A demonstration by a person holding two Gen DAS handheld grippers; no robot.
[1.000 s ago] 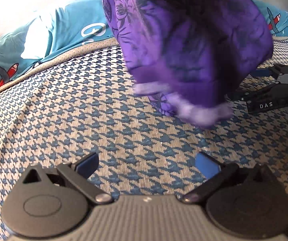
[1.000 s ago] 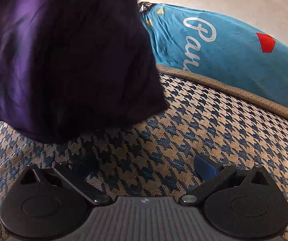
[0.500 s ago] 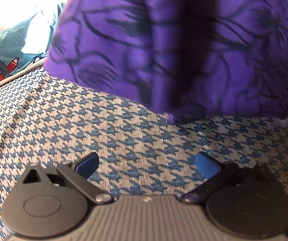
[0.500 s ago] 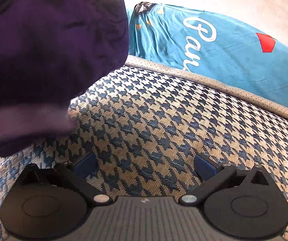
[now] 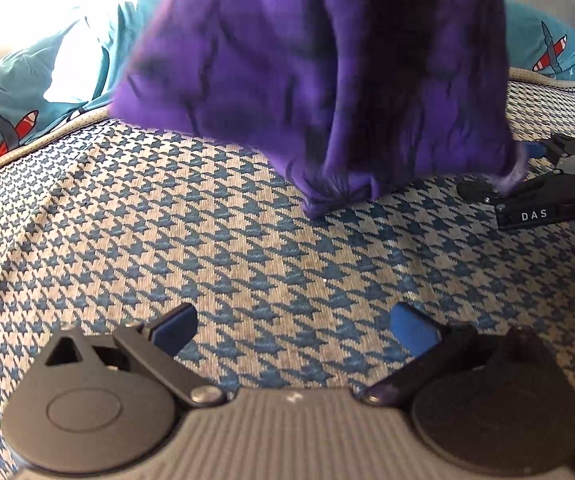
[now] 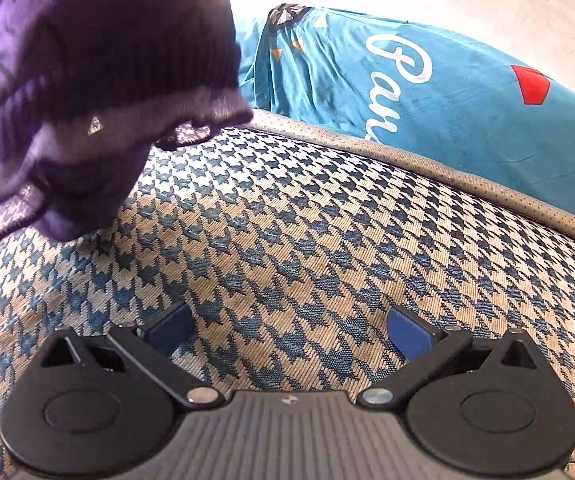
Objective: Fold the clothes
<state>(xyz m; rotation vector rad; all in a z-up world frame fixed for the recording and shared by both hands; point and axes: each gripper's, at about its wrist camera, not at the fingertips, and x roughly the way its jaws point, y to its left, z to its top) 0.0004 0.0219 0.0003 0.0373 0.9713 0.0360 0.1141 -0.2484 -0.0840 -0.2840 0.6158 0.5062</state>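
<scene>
Purple garment (image 5: pixel 327 80), dark-patterned and bunched, hangs blurred with its lowest fold touching the houndstooth bed cover (image 5: pixel 207 248). It lies well ahead of the left gripper (image 5: pixel 293 326) and up-left of the right gripper (image 6: pixel 287 330); both gape wide, empty.

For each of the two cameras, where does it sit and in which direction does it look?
Left wrist: sits on the left tool, open, faces the crumpled purple patterned garment; the right tool shows at the far right.
Right wrist: sits on the right tool, open, faces the teal printed pillow.
Shared: garment, blue-and-beige houndstooth bed cover.
</scene>
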